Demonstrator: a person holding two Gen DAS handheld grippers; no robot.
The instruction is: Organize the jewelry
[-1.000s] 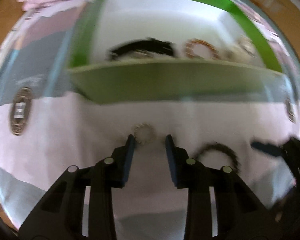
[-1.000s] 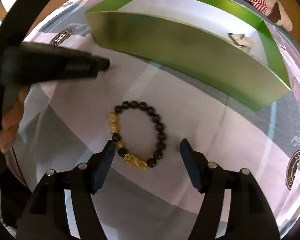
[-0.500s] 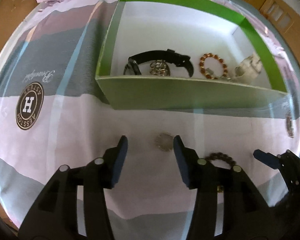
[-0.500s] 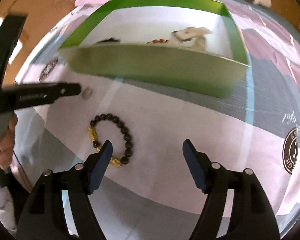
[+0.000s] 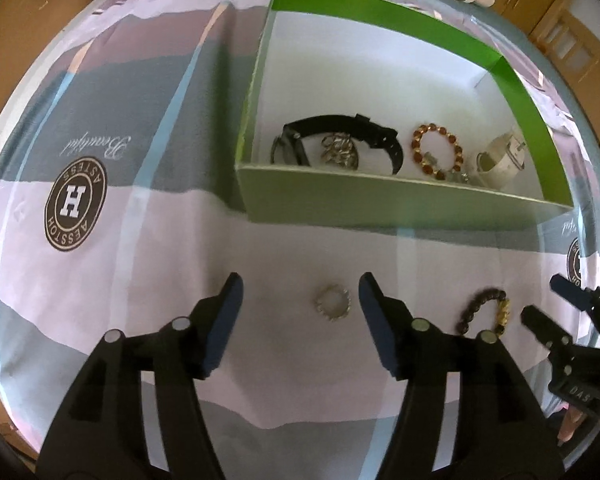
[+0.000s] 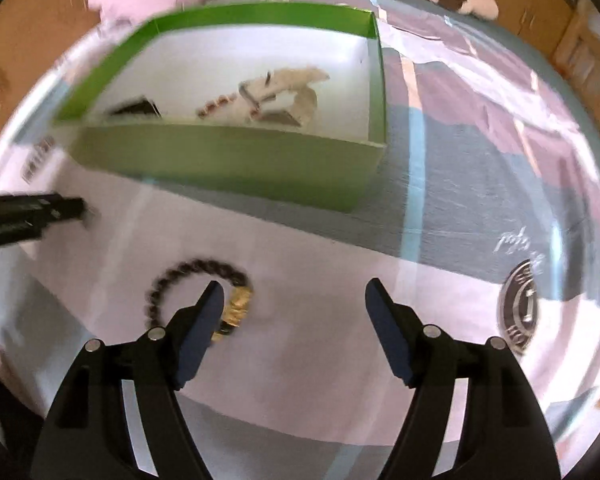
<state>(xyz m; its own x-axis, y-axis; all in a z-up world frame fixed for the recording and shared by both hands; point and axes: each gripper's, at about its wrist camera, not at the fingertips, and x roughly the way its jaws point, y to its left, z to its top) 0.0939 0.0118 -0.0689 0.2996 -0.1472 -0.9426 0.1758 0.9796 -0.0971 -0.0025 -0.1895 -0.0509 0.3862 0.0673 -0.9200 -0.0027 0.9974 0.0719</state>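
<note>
Since a second ago my left gripper (image 5: pixel 300 300) has spread its jaws from a narrow gap, and they are opening at this moment; the small silvery ring (image 5: pixel 333 302) that sat near the left blade now lies between the two, touched by neither. My right gripper (image 6: pixel 292 308) has swung sideways, so the dark bead bracelet (image 6: pixel 198 280) with its gold charms, once centred between its jaws, now sits off to the left, partly behind the left blade.

Both pairs of tongs hold nothing. The left is moderately wide with the ring in its gap; the right stands wide and steady over bare bedsheet (image 6: pixel 300 340).

To do this step well, I judge I should lower the left tips straight down onto the sheet either side of the ring, then close slowly so the blades catch its rim instead of skating over it. It is small and flat, so it may slip or drag the cloth.

Farther out, the green box (image 5: pixel 380 204) stands just beyond on the bed, already holding a black watch (image 5: pixel 340 136), an amber bead bracelet (image 5: pixel 438 152), a silvery chain piece (image 5: pixel 340 154) and a pale watch (image 5: pixel 504 158)
</note>
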